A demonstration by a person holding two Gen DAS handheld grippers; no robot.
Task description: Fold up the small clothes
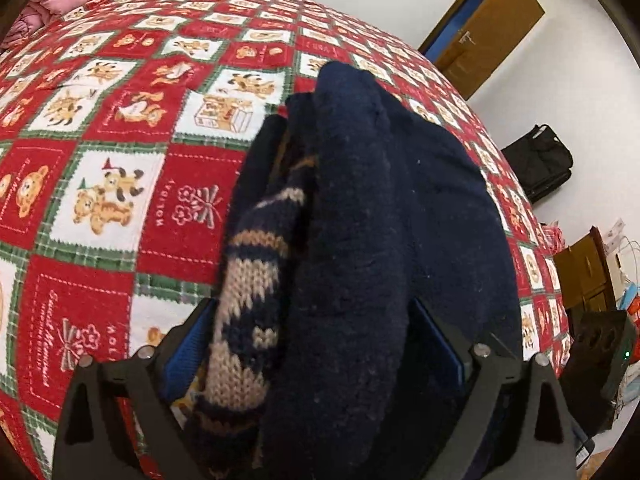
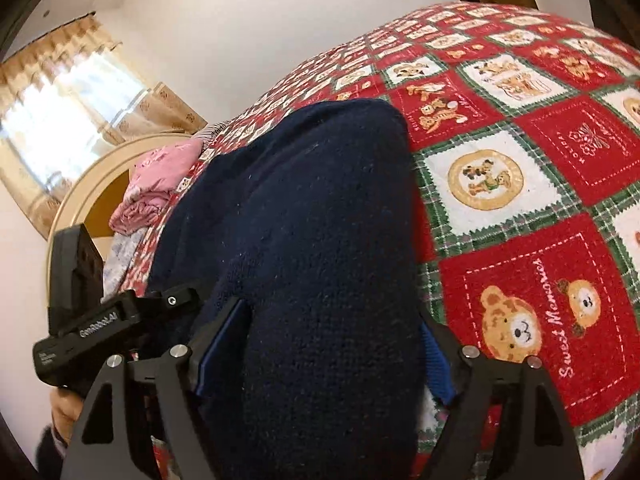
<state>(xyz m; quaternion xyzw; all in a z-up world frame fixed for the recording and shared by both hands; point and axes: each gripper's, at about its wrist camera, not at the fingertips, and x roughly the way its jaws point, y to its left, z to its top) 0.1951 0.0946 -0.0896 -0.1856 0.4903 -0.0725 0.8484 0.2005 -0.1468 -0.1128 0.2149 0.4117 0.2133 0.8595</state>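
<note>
A small navy knit sweater (image 1: 360,220) with tan and cream patterned bands (image 1: 244,300) is bunched up above a red patchwork bedspread (image 1: 100,160). My left gripper (image 1: 312,344) is shut on a thick fold of it, with the knit filling the space between the blue-padded fingers. My right gripper (image 2: 320,340) is shut on another part of the same sweater (image 2: 312,208), which drapes over and between its fingers. The fingertips of both are hidden by the cloth. The left gripper's body (image 2: 84,320) shows at the left of the right wrist view.
Pink folded clothes (image 2: 156,184) lie near the bed's headboard (image 2: 92,184). A brown door (image 1: 484,28), a black bag (image 1: 540,164) and a wooden cabinet (image 1: 584,272) stand beyond the bed's far side. A curtained window (image 2: 60,100) is behind the headboard.
</note>
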